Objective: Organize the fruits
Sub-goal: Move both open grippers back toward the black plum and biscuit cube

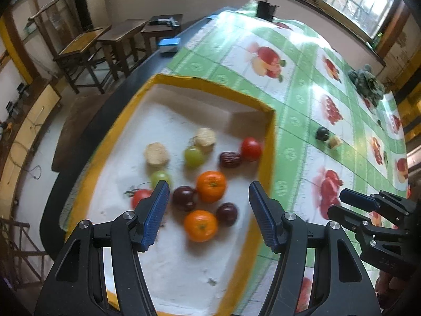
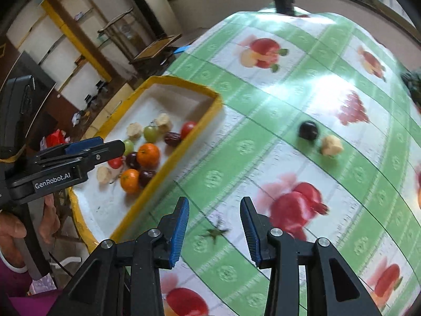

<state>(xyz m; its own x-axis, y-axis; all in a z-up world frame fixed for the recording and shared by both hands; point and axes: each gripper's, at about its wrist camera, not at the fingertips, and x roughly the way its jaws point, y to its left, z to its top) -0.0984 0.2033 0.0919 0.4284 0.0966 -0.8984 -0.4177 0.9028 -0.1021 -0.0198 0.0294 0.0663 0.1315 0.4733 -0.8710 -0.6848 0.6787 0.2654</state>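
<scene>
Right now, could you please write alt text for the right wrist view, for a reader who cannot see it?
The open right gripper, holding nothing, hovers over a green fruit-print tablecloth. Ahead lie a dark round plum and a pale banana chunk. At left, the left gripper hangs over a yellow-rimmed white tray of mixed fruit.

I see the yellow-rimmed tray [image 1: 268, 142] at the table's left edge holding two oranges [image 1: 211, 186], tomatoes, green grapes, dark plums, a date and pale banana chunks. A dark plum [image 2: 307, 130] and a banana chunk [image 2: 332, 145] lie touching on the tablecloth, well apart from the tray.
</scene>
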